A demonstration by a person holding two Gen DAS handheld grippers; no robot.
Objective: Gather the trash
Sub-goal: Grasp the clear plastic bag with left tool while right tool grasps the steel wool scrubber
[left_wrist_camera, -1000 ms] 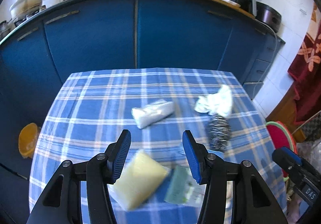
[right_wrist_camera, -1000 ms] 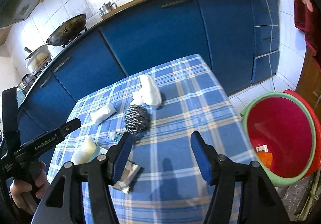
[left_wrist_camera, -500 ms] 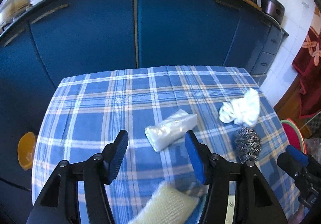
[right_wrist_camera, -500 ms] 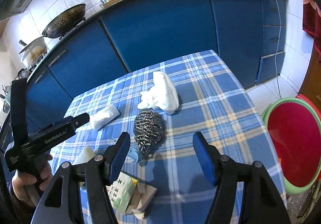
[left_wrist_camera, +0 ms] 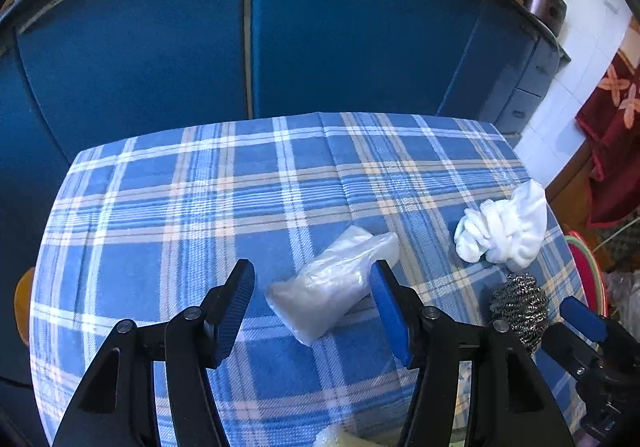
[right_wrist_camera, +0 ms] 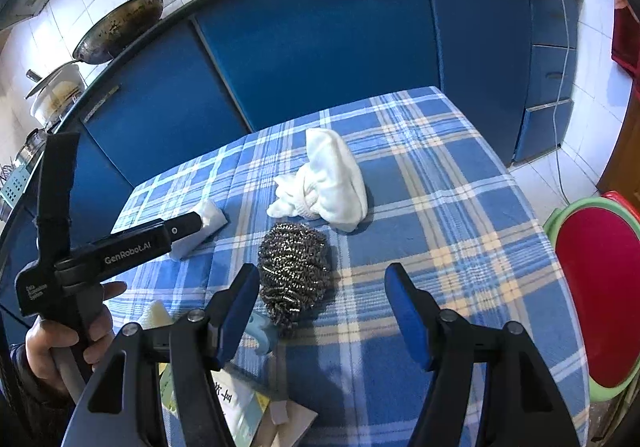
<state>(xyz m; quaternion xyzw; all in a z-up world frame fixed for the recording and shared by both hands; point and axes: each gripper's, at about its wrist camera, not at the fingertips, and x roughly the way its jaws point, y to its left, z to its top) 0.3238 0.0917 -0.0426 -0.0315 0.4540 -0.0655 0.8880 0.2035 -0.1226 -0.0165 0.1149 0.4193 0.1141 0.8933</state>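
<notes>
A crumpled clear plastic bag [left_wrist_camera: 334, 283] lies on the blue checked tablecloth [left_wrist_camera: 200, 207]. My left gripper [left_wrist_camera: 314, 303] is open with its fingers on either side of the bag, just above it. A white wadded cloth [left_wrist_camera: 506, 231] and a steel scouring ball [left_wrist_camera: 519, 309] lie to the right. In the right wrist view my right gripper [right_wrist_camera: 320, 311] is open and empty, close behind the steel ball [right_wrist_camera: 294, 271], with the white cloth [right_wrist_camera: 328, 183] beyond. A torn green paper packet [right_wrist_camera: 244, 407] lies under the right gripper. The plastic bag [right_wrist_camera: 200, 227] shows partly behind the left gripper.
A red basin inside a green one [right_wrist_camera: 600, 295] stands on the floor right of the table. Blue kitchen cabinets [left_wrist_camera: 280, 27] run behind the table. A yellow sponge [left_wrist_camera: 344, 439] lies at the table's near edge. An orange bowl [left_wrist_camera: 22, 307] sits low at left.
My left gripper has moved forward over the table, from the yellow sponge to the plastic bag, which now sits between its fingers. My right gripper has closed in on the steel ball.
</notes>
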